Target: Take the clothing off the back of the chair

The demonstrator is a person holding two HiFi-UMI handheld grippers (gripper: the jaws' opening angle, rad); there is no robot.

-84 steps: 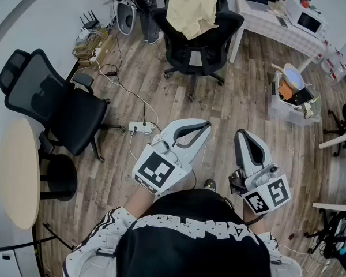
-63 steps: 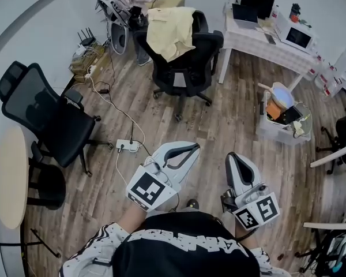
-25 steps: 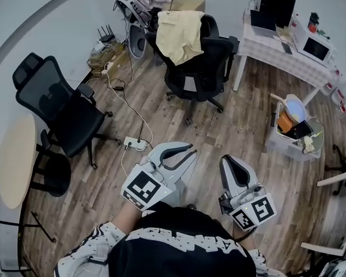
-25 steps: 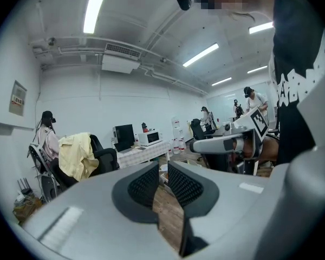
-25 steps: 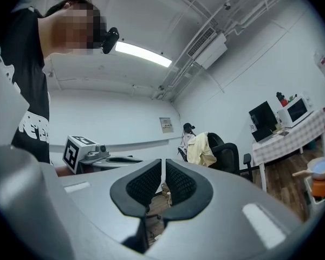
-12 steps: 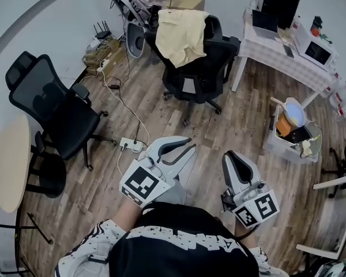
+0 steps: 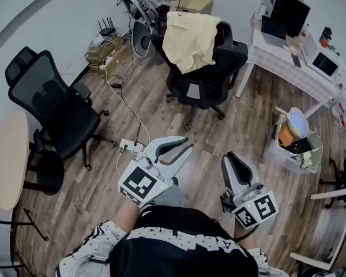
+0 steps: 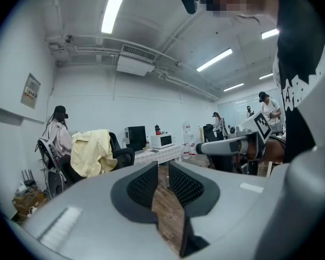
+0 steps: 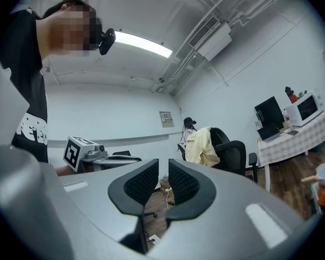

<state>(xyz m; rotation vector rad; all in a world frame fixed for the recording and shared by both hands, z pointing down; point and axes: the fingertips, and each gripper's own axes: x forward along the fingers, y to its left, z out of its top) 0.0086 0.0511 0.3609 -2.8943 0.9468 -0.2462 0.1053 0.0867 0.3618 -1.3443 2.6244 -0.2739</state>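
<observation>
A pale yellow shirt (image 7: pixel 190 38) hangs over the back of a black office chair (image 7: pixel 210 74) across the room, far ahead of both grippers. The left gripper view shows the shirt (image 8: pixel 95 151) at the left, and the right gripper view shows the shirt (image 9: pixel 201 146) right of centre. My left gripper (image 7: pixel 183 146) and right gripper (image 7: pixel 233 158) are held level in front of my body, over the wooden floor. The jaws of both have just been opening. A narrow gap shows between the pads of each (image 8: pixel 163 168) (image 9: pixel 163 166), with nothing in it.
A second black chair (image 7: pixel 55 105) and a round table (image 7: pixel 8 160) stand at the left. A power strip (image 7: pixel 130 147) and cables lie on the floor ahead. At the right stand a white table (image 7: pixel 288 59) with a monitor and a bin (image 7: pixel 297 146).
I have moved across the floor, and the chair with the shirt now sits slightly lower and further right in the head view. Both grippers keep their place in front of me.
</observation>
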